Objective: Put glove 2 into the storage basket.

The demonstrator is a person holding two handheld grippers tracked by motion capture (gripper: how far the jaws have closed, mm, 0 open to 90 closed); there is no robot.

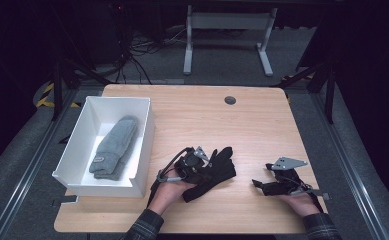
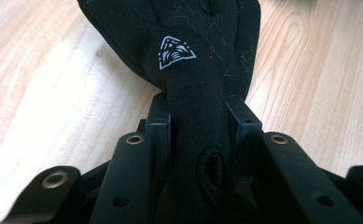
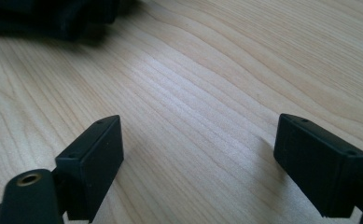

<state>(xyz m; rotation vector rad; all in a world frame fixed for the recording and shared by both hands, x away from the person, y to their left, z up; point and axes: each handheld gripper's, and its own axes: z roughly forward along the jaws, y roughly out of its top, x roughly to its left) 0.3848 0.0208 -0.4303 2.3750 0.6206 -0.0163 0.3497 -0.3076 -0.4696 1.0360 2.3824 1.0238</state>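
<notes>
Nearest you, your two sleeved forearms come in over the front edge of the wooden table (image 1: 262, 125). Your left hand (image 1: 169, 192) holds the left gripper (image 1: 200, 161), and its jaws are clamped on the cuff of a black glove (image 1: 214, 172). In the left gripper view the glove (image 2: 195, 93) runs up between the two jaws, pinched at the wrist, with a small loop of cord at the cuff and a white triangular logo on the back. The rest of the glove lies flat on the wood, fingers pointing away from you.

To the right, your right hand (image 1: 302, 202) rests on the table holding the right gripper (image 1: 262, 184). Its jaws stand wide apart with nothing between them; in the right gripper view you see bare wood grain in the gap, and a dark edge of the black glove (image 3: 48, 16) at the top left, well apart from the jaws.

Farther back on the left sits a white box (image 1: 144, 135), open at the top. A grey mitten (image 1: 113, 147) lies inside it, cuff toward you.

Beyond that, near the far edge, a round grey cap (image 1: 230, 100) is set into the tabletop.
</notes>
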